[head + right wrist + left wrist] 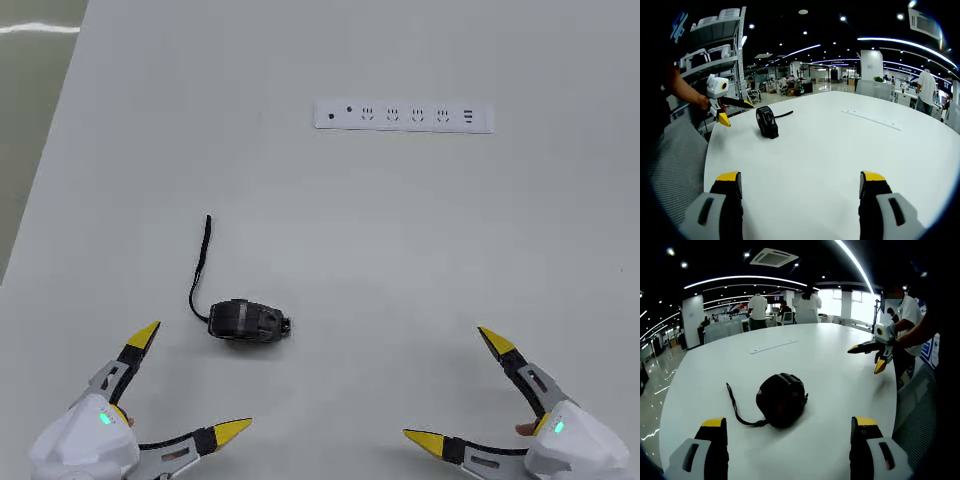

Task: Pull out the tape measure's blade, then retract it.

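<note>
left gripper (190,382) and right gripper (457,388): white, yellow-tipped (green lights)

Open tabletop (420,260) rings the tape measure (247,321); power strip (403,116) sits well apart.

The left claw (190,383) sits at seven o'clock in the head view, jaws spread wide, with its yellow tips pointing toward one and three o'clock. The right claw (458,390) mirrors it at five o'clock, spread just as wide, tips toward eleven and nine.
</note>
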Action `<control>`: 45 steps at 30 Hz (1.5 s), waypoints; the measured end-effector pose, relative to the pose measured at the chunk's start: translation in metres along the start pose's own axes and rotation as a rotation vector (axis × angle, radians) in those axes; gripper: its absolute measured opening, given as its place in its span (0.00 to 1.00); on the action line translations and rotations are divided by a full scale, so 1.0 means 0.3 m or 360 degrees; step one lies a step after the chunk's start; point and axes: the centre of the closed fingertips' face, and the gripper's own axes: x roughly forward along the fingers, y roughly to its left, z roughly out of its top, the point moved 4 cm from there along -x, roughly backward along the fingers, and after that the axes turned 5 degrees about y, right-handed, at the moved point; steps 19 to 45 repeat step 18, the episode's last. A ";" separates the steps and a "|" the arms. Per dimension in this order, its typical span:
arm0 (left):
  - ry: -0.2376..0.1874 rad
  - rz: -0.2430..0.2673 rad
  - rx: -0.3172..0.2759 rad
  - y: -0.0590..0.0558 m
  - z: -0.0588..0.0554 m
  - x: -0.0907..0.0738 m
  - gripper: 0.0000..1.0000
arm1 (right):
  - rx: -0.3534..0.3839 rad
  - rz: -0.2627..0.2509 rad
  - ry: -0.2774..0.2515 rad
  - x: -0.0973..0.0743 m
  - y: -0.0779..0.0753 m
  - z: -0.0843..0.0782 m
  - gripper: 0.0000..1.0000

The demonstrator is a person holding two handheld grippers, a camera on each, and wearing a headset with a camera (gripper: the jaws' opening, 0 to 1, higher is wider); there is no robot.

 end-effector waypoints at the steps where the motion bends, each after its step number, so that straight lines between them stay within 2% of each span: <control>1: 0.0002 0.0001 -0.0002 0.000 -0.001 0.000 1.00 | 0.0000 0.0000 0.0000 -0.001 -0.001 -0.003 1.00; 8: 0.0000 0.0009 0.0006 0.004 -0.002 -0.002 1.00 | 0.0005 -0.0004 0.0007 -0.006 -0.003 -0.016 1.00; 10: 0.0001 0.0012 0.0007 0.006 -0.001 -0.003 1.00 | 0.0008 -0.0004 0.0008 -0.007 -0.001 -0.003 1.00; 14: 0.0003 0.0014 0.0007 0.008 0.003 -0.007 1.00 | 0.0004 -0.0003 0.0008 -0.008 -0.004 -0.016 1.00; 45: 0.0005 0.0012 0.0009 0.012 0.000 -0.006 1.00 | 0.0008 0.0000 0.0013 -0.009 -0.003 -0.014 1.00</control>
